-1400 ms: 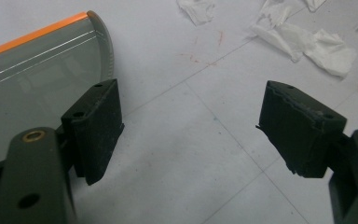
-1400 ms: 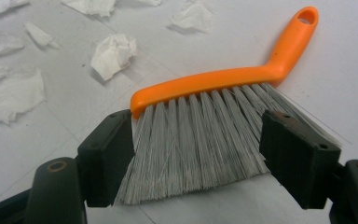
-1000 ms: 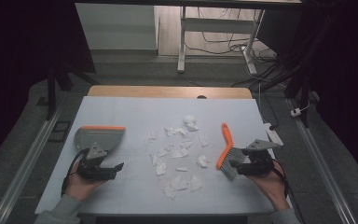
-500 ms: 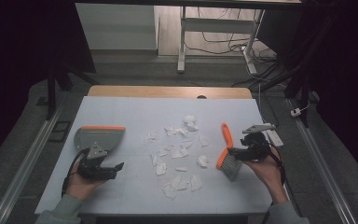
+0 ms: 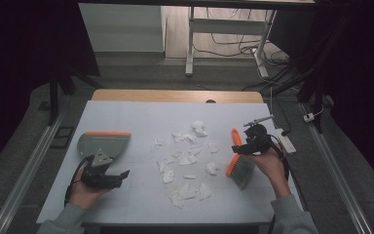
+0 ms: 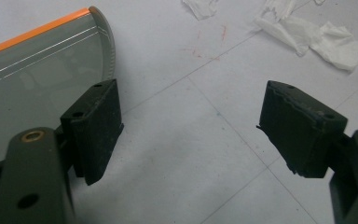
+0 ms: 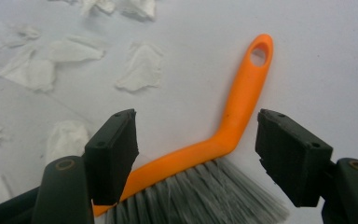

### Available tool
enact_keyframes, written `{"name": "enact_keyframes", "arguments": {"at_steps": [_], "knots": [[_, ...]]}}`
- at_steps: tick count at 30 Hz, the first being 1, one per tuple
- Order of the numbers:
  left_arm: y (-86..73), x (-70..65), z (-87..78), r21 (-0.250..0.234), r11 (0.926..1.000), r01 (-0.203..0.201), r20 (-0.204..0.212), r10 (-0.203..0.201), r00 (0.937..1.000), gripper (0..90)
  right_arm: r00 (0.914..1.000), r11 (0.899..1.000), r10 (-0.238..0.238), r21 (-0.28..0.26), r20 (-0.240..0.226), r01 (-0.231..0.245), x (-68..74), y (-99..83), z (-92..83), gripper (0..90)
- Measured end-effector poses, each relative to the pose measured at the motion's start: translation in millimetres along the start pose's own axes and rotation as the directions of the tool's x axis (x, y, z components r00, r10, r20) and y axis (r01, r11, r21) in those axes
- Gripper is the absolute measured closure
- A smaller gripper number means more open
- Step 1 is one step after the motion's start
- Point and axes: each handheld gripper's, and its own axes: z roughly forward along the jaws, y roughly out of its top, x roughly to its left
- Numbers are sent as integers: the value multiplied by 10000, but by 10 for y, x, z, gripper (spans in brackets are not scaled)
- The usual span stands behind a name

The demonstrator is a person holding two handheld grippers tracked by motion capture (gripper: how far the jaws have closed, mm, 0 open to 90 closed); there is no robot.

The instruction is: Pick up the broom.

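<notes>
Landmark: the brush (image 5: 237, 161), lying flat on the white table (image 5: 136, 114) toward its right edge. Orange handle points away from the person, hanging hole at the far tip; grey bristles fan out at the near end.

Right gripper (image 5: 247, 146): poised over the bend of the brush handle, jaws spread wide, nothing clamped. In the right gripper view the brush (image 7: 223, 140) runs between the two black jaws, one jaw on either side of the bend, with daylight between each pad and the orange plastic. Right hand (image 5: 268, 163) sits just right of the bristles, wrist cocked, forearm coming in from the near right corner of the table.

Paper scraps (image 5: 187, 158): torn white pieces scattered just left of the brush, nearest ones close to the bristles, the rest spread from the far end of the handle down toward the person.

Dustpan (image 5: 102, 144): grey with an orange lip, well to the left of the brush, beyond the scraps, flat on the table.

Left gripper (image 5: 108, 176): just nearside of the dustpan, jaws released and wide apart, holding nothing. Left gripper view shows the dustpan (image 6: 32, 79) past the left jaw, bare table between the jaws. Left hand (image 5: 83, 187) rests low on the table, forearm entering from the near left corner.
</notes>
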Motion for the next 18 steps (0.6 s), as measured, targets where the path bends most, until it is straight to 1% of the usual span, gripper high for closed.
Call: {"name": "enact_keyframes", "arguments": {"at_steps": [4,5,6,7,9,10,11,12,13,14,16,17,18], "knots": [[0,-12,20,80,9999,-97,-34,97,9999,217,9992,9983,407,413,40,-409,-53,75,75,294],[0,-15,23,104,9999,-106,-20,106,9999,216,9990,9976,442,521,64,-445,-61,92,97,296],[0,-19,25,121,9999,-121,-25,122,9999,215,9986,9964,534,652,39,-536,-71,107,122,297],[-1,-23,25,126,9998,-142,-37,142,9999,215,9976,9943,682,809,126,-690,-88,133,176,302],[-2,-26,23,106,9998,-159,-32,159,9999,215,9969,9930,774,878,158,-785,-95,145,206,302],[-2,-28,20,104,9998,-156,-44,156,9999,215,9964,9915,819,1001,223,-837,-103,152,238,303],[-4,-28,17,97,9998,-154,-44,154,9999,215,9948,9867,906,1311,476,-961,-120,156,299,304],[-5,-30,15,91,9998,-151,-45,151,9999,215,9939,9848,917,1421,611,-996,-124,154,324,304],[-6,-31,14,92,9998,-153,-42,154,9999,215,9939,9848,917,1421,611,-996,-124,154,324,304],[-7,-32,14,94,9998,-153,-34,154,9999,215,9928,9810,967,1621,706,-1071,-139,148,362,307],[-8,-35,18,92,9998,-158,-13,158,9999,215,9904,9774,1110,1711,826,-1238,-158,137,391,318],[-8,-38,21,98,9998,-166,-11,166,9999,215,9904,9774,1110,1711,826,-1238,-158,137,391,318],[-9,-42,23,114,9998,-182,5,182,9998,215,9885,9735,1235,1826,878,-1379,-187,123,423,324]]}}
